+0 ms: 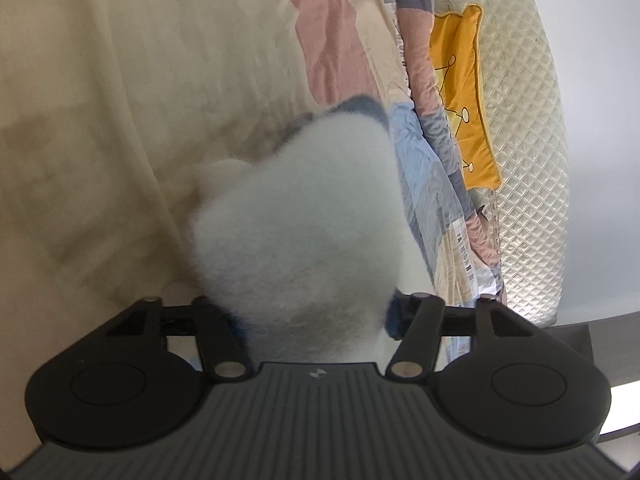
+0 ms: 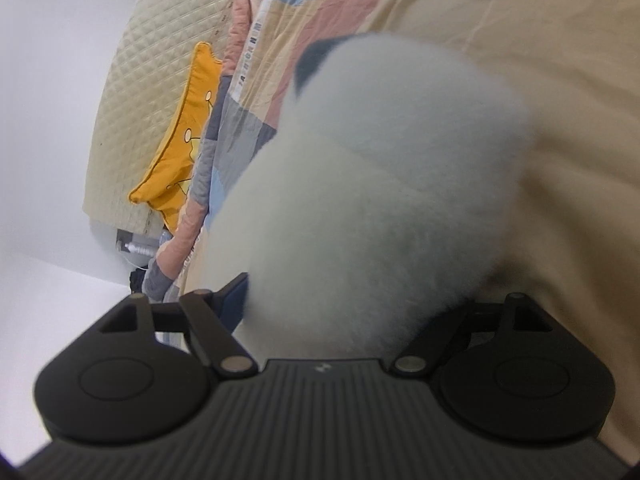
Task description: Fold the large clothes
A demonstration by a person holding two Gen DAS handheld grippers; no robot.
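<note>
A fluffy white fleece garment with a dark trim at its far edge lies bunched on the beige bed sheet. It fills the gap of my left gripper and hides both fingertips; only a blue pad shows, pressed against its right side. In the right wrist view the same white fleece bulges over my right gripper. The left blue pad touches it, and the other finger is buried under the pile. Both grippers are shut on the fleece.
A patchwork quilt in pink, blue and cream lies along the bed beyond the fleece, also seen as quilt. A yellow cushion leans on a cream quilted headboard. Beige sheet spreads to the right.
</note>
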